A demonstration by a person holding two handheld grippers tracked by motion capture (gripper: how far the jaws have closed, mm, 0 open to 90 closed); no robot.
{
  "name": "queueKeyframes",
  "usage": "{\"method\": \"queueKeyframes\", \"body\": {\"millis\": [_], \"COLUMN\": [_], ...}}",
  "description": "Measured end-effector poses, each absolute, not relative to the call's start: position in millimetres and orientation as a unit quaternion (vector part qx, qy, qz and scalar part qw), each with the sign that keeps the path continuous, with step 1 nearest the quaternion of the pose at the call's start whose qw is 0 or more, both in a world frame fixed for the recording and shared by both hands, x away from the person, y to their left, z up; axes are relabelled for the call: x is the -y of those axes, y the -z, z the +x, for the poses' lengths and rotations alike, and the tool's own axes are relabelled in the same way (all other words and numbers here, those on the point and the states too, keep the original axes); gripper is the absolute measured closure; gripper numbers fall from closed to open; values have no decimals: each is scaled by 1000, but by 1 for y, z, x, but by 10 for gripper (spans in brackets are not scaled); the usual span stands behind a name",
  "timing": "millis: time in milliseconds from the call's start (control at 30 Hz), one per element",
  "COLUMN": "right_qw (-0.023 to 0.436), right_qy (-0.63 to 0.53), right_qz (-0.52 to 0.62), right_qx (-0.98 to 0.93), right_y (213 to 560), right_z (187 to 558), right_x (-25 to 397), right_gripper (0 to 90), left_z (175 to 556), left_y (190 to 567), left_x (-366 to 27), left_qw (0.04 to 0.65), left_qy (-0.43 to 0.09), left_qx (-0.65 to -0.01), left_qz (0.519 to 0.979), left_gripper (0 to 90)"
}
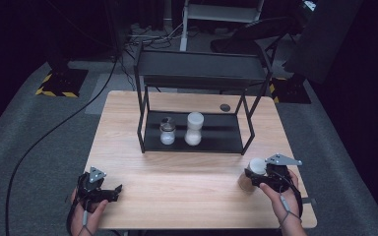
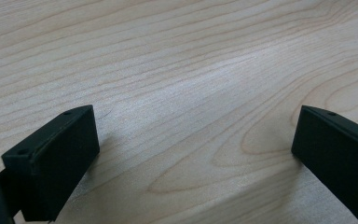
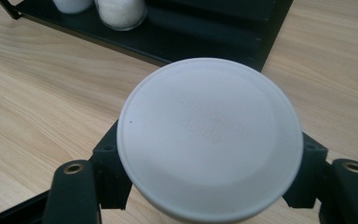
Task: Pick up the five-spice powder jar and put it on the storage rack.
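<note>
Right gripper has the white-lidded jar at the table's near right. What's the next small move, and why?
Probably lift the jar straight up off the table before carrying it toward the rack. The right gripper has its jaws on either side of it below the white lid, and it appears to rest on the wood. The rack's lower shelf has free room right of the two jars there.

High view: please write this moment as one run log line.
right gripper: shut on white-lidded round jar, near table edge | left gripper: open, empty | black metal shelf rack: holds two jars
</note>
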State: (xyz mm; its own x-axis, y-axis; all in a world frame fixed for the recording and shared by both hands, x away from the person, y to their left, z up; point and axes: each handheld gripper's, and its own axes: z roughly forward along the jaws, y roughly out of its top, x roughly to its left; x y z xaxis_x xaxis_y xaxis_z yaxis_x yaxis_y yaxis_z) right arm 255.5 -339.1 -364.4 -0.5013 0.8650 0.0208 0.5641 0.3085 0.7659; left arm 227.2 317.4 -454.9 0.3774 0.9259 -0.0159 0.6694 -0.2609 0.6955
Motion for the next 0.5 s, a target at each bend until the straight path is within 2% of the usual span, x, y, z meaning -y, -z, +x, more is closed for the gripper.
{"method": "queueKeyframes", "body": {"millis": [500], "right_qw": [209], "right_qy": [-388], "right_qz": [431], "right_qx": [-788], "right_y": [340], "right_z": [264], "right_x": [336], "right_gripper": [332], "left_z": [227], "left_y": [455], "left_x": [-317], "left_qw": [315], "left_qy": [-203], "left_qx": [-520], "left_qz": [767], "left_gripper": [1]}}
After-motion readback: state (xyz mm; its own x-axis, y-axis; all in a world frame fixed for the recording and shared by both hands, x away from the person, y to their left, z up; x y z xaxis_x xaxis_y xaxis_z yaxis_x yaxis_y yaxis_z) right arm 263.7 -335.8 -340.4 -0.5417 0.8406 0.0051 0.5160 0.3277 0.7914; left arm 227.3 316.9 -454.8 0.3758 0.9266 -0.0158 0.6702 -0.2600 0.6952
